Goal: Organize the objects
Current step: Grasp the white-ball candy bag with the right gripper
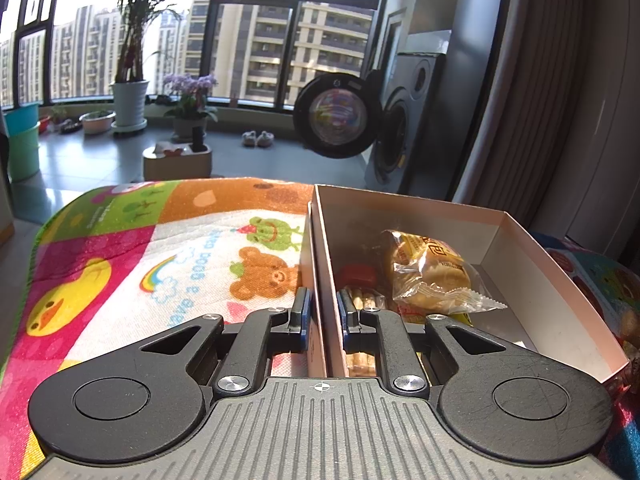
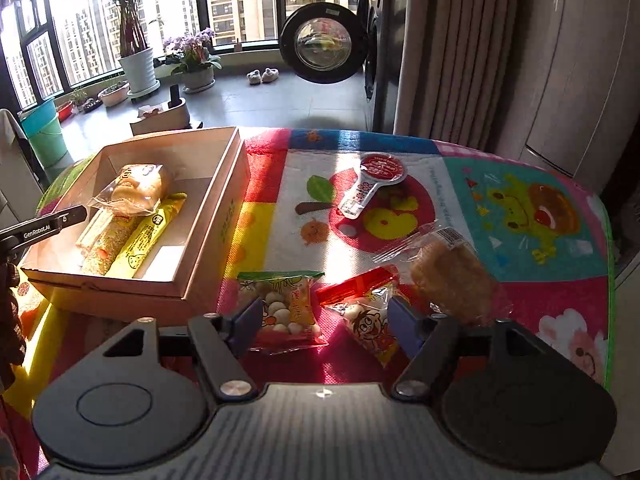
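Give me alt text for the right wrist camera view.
The open right gripper hovers over two snack packets on a cartoon-print cloth. At left, a cardboard box already holds wrapped snacks; more packets lie loose ahead.

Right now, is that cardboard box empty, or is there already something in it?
Not empty. The open box already holds a wrapped bun, a yellow stick pack and a grainy bar, with bare floor showing beside them.
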A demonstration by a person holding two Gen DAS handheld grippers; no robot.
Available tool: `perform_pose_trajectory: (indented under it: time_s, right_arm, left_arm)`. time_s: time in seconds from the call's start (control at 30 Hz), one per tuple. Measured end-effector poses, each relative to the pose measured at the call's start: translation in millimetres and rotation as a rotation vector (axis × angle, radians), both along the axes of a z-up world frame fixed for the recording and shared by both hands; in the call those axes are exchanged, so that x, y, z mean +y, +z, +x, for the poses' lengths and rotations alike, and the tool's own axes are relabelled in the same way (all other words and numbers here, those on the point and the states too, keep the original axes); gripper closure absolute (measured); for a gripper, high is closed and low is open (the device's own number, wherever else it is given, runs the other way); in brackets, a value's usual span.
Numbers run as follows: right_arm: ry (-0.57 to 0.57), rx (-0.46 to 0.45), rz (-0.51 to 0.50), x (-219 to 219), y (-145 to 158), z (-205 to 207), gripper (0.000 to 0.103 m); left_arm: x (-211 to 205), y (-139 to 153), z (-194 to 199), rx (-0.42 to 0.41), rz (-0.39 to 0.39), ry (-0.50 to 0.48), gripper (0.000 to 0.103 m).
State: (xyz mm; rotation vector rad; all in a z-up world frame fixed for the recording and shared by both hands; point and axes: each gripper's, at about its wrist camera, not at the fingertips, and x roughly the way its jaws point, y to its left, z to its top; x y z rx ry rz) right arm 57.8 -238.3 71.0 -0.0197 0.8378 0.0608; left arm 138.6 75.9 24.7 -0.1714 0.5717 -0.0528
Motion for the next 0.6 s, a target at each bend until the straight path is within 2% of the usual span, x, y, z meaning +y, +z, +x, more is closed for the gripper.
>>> perform_pose_trajectory:
  time_s: [0.17, 0.27, 0.37, 0.43, 0.47, 0.5, 0.6]
  right_arm:
    - [0.110, 0.028, -0.081, 43, -25, 10, 0.030]
    - [0.126, 0.029, -0.127, 52, -39, 21, 0.031]
    - [0.114, 0.048, -0.114, 47, -50, 34, 0.031]
    - [0.101, 0.068, -0.058, 37, -51, 37, 0.031]
    - [0.092, 0.081, -0.035, 33, -49, 34, 0.042]
    - [0.087, 0.090, -0.028, 32, -47, 32, 0.046]
    - [0.080, 0.114, -0.086, 37, -41, 9, 0.047]
  left_arm:
    - [0, 0, 0, 0.000, 0.000, 0.000, 0.087]
    - [0, 0, 0, 0.000, -0.001, 0.000, 0.087]
    - [0, 0, 0, 0.000, 0.001, 0.000, 0.087]
    - [0, -1, 0, 0.000, 0.001, 0.000, 0.087]
    - [0, -1, 1, 0.000, 0.000, 0.001, 0.087]
    - [0, -1, 1, 0.000, -0.001, 0.001, 0.087]
    - [0, -1, 1, 0.001, -0.002, 0.001, 0.086]
